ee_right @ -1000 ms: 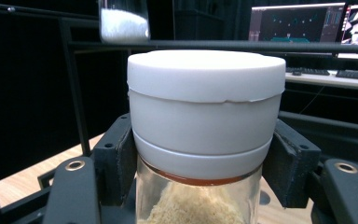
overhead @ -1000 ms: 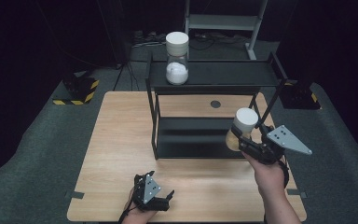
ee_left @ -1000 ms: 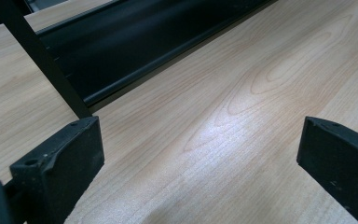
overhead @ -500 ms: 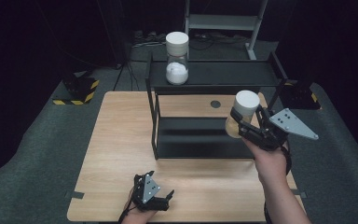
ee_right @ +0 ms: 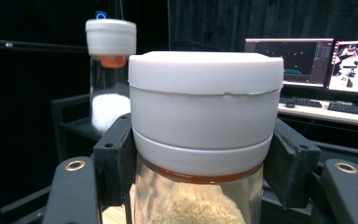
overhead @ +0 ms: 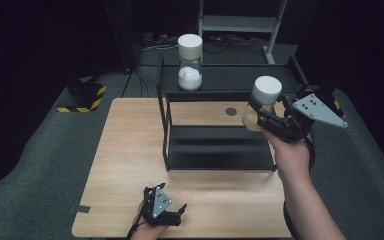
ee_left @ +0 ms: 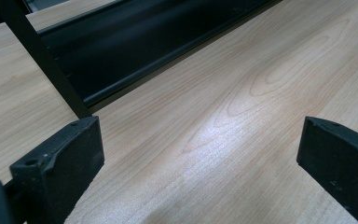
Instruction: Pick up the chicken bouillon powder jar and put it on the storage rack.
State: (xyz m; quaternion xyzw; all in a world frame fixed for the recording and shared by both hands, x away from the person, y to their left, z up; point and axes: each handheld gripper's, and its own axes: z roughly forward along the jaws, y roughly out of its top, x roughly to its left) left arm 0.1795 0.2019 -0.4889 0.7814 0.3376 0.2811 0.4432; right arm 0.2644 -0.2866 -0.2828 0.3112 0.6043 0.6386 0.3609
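Observation:
My right gripper [overhead: 260, 116] is shut on a glass jar [overhead: 261, 102] with a white lid and tan powder, held in the air beside the right end of the black shelf rack [overhead: 215, 85]. In the right gripper view the jaws clamp the jar [ee_right: 205, 126] just below its lid. A second white-lidded jar [overhead: 189, 62] with white powder stands upright on the rack's top shelf, also seen behind as the far jar [ee_right: 110, 70]. My left gripper [overhead: 177, 214] rests low at the table's near edge, its jaws wide apart over bare wood [ee_left: 205, 140].
The wooden table [overhead: 125, 150] carries the two-tier rack, with its lower shelf [overhead: 220, 150] bare. A round dark hole [overhead: 231, 111] sits in the tabletop behind the rack. A yellow-black striped block [overhead: 82, 97] lies on the floor at left. Monitors [ee_right: 326, 58] glow in the background.
My right gripper has lifted the tan-powder jar upward, from beside the lower shelf to near the top shelf's height. The left gripper has stayed put.

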